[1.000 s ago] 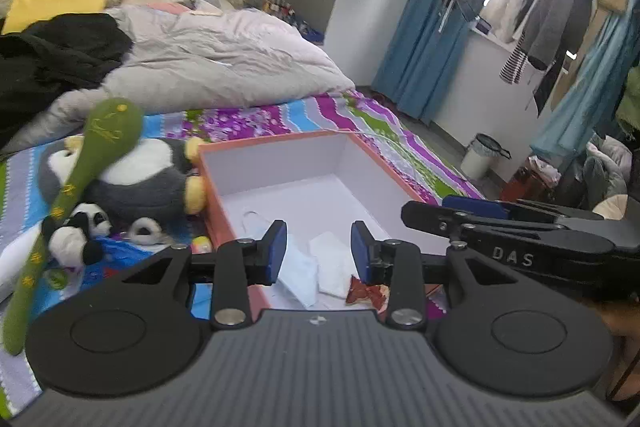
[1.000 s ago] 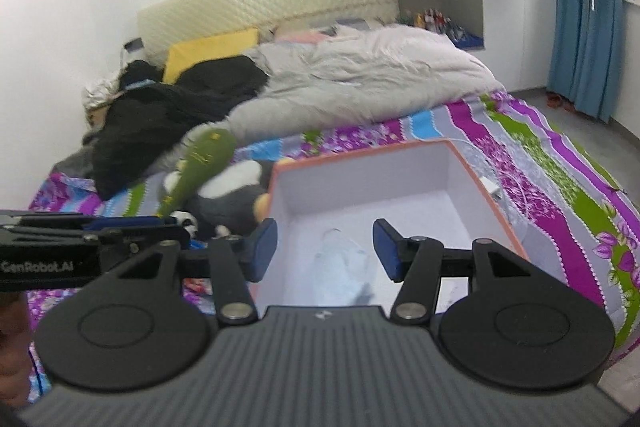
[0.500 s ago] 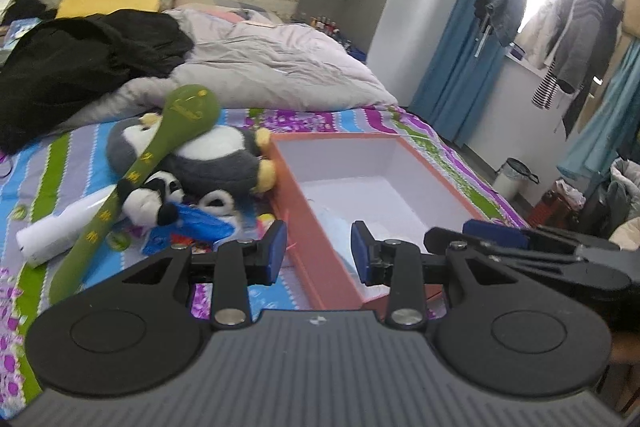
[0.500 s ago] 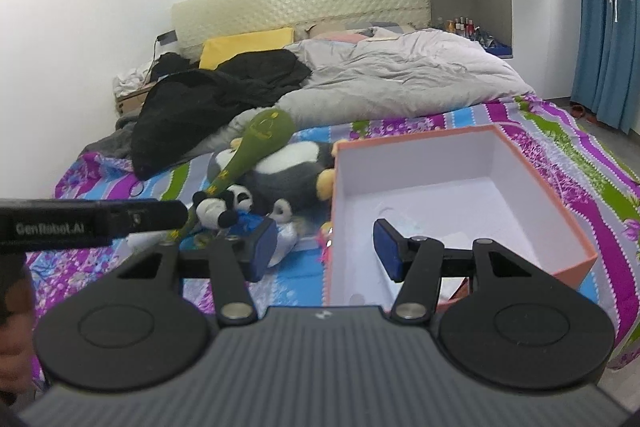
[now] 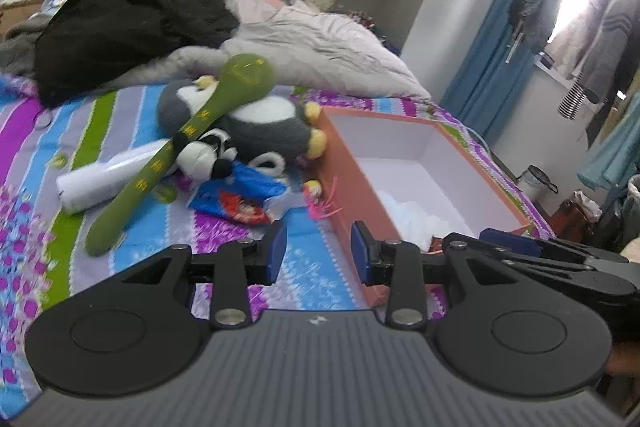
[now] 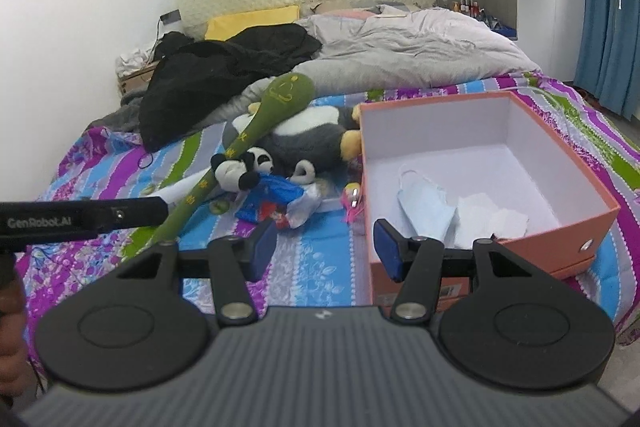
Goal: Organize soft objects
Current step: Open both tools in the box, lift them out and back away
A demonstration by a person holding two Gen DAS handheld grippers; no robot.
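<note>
An orange box (image 6: 560,247) with a white inside sits on the striped bedspread, holding a pale blue face mask (image 6: 424,203) and white tissues (image 6: 492,217). Left of it lie a grey and white penguin plush (image 5: 264,123), a small panda plush (image 5: 204,155), a long green plush club (image 5: 200,131) across them, and a blue packet (image 5: 240,195). My left gripper (image 5: 318,251) hovers open over the bedspread by the box's (image 5: 348,163) near left corner. My right gripper (image 6: 324,251) is open too, empty, just before the same corner.
A white bottle (image 5: 108,175) lies under the club, and a small pink doll (image 5: 316,195) rests against the box. Black clothing (image 5: 120,27) and a grey duvet (image 5: 320,43) fill the far bed. Blue curtains (image 5: 492,39) and hanging clothes stand right.
Both grippers have shifted left and a little down, from over the box to its left corner. The toy pile now sits nearer the middle of both views. Jaw openings look unchanged.
</note>
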